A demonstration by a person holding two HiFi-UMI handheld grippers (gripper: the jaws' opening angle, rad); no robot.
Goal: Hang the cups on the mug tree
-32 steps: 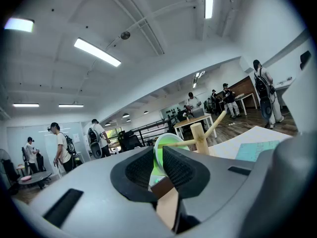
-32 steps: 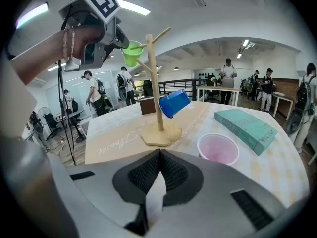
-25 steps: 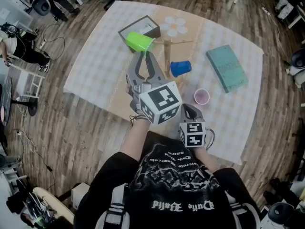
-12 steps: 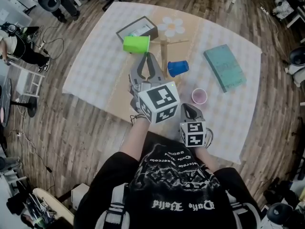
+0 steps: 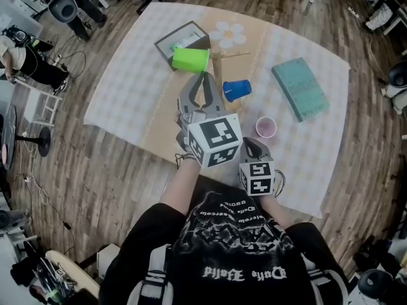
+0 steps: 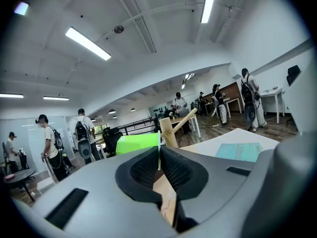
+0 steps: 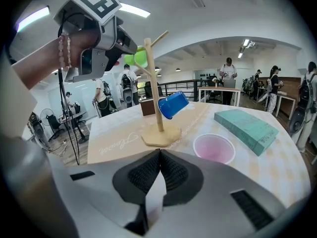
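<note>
The left gripper point(image 5: 204, 76) pinches the green cup point(image 5: 191, 59) by what looks like its rim, tipped sideways beside the mug tree point(image 7: 152, 73) to meet a peg, while the right gripper point(image 5: 249, 143) rests closed and empty.

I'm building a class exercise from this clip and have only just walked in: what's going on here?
A person stands at a table with a gripper in each hand. The left gripper is shut on the rim of the green cup, holding it up near the top of the wooden mug tree; the cup doesn't look hung yet. The blue cup already hangs on a peg, and the pink cup stands upright on the table. The right gripper is shut and empty.
</note>
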